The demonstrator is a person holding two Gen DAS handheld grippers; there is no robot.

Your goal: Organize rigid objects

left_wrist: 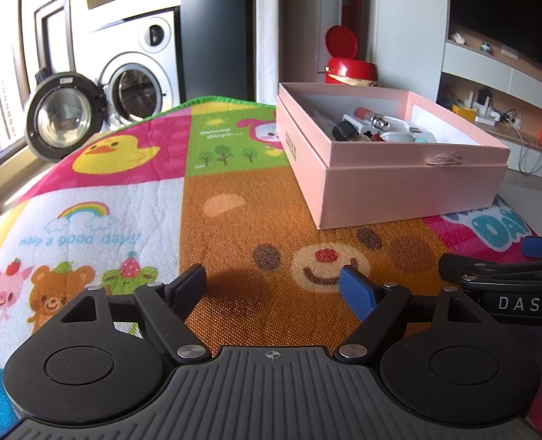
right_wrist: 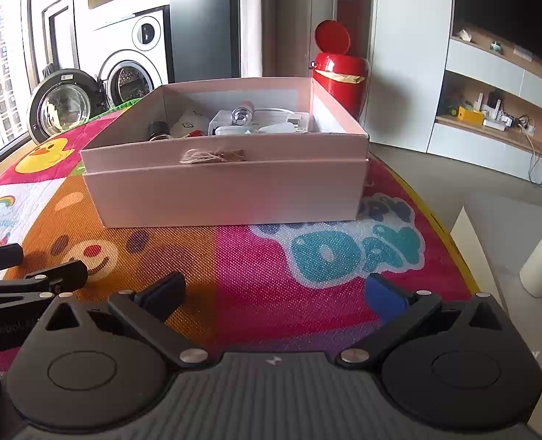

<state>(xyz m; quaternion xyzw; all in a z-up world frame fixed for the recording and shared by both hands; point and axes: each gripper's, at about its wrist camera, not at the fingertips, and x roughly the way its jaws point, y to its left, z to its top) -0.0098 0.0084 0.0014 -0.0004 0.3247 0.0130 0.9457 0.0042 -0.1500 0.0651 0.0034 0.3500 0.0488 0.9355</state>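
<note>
Surface: quilted cartoon-print mat, bright patches – yellow duck, rainbow w/ "Have a good day!!", orange bear face, pink panel w/ teal lettering. Woven texture, sun-lit, shadows under both tools.

Pink cardboard box, open top, sits on mat w/ its base nested in the lid; twine bow on near wall. In left view it lies fwd and to the right; in right view straight ahead, well apart from the fingers. Inside: jumble of small rigid items – dark-capped bottle, silvery knob, white cases, a red-tipped piece. Rest too small to tell.

Left gripper: low over orange bear patch, jaws spread wide, nothing between them. Blue pads bare.

Right gripper: low over pink/orange seam, jaws likewise wide apart, empty. Sits just beside the left one; each shows at the edge of the other's view.

Room: front-load washing machine behind mat at left, round glass door swung open, second unit stacked above. Tall window far left, tower blocks outside. Red flip-lid bin behind box, lid up. Right side: grey/wood wall shelving w/ small clutter and cables, dark screen above. Pale tiled floor.
</note>
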